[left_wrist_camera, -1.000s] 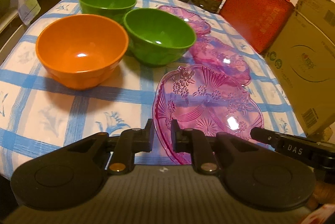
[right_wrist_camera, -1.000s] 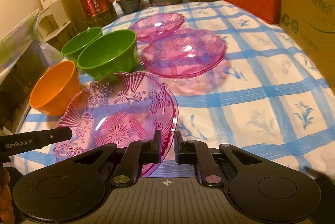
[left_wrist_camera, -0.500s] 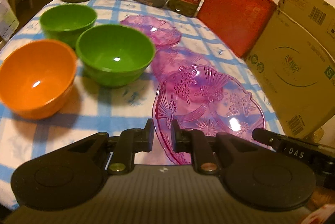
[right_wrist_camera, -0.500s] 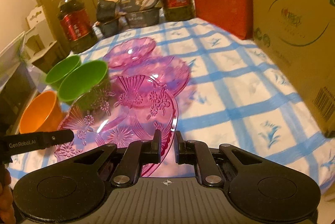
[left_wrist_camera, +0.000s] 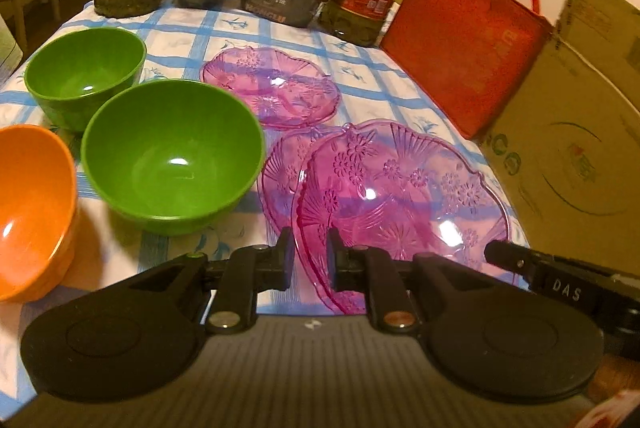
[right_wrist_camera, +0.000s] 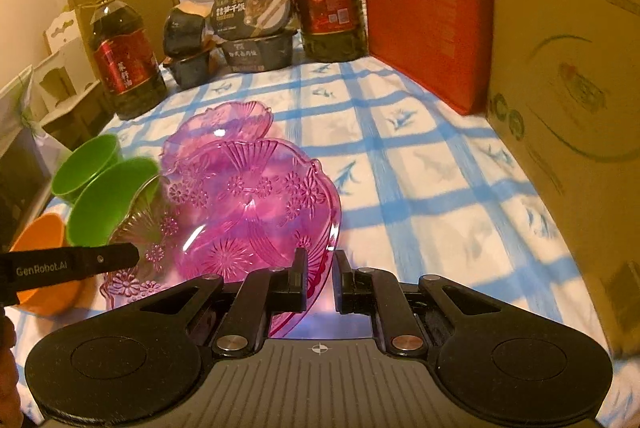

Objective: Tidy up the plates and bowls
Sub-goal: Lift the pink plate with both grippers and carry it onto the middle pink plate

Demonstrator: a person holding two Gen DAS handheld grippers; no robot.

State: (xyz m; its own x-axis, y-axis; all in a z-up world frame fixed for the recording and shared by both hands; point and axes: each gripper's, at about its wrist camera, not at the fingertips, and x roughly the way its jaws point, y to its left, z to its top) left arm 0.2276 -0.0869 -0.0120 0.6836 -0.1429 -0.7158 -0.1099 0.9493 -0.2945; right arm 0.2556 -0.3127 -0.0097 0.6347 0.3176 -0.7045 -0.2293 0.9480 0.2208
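Both claws – left claw [left_wrist_camera: 310, 260], right claw [right_wrist_camera: 320, 280] – clamped on pink plate [left_wrist_camera: 400, 196], seemingly lifted.

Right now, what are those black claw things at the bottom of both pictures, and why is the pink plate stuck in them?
Those are two grabbers a person holds, one in each hand. Each carries a camera looking along its fingers, so you get one picture per hand. The left gripper and the right gripper are both pinching the near rim of the same pink glass plate, holding it above another pink plate. A third pink plate lies farther back. Also on the blue checked tablecloth are two green bowls and an orange bowl.
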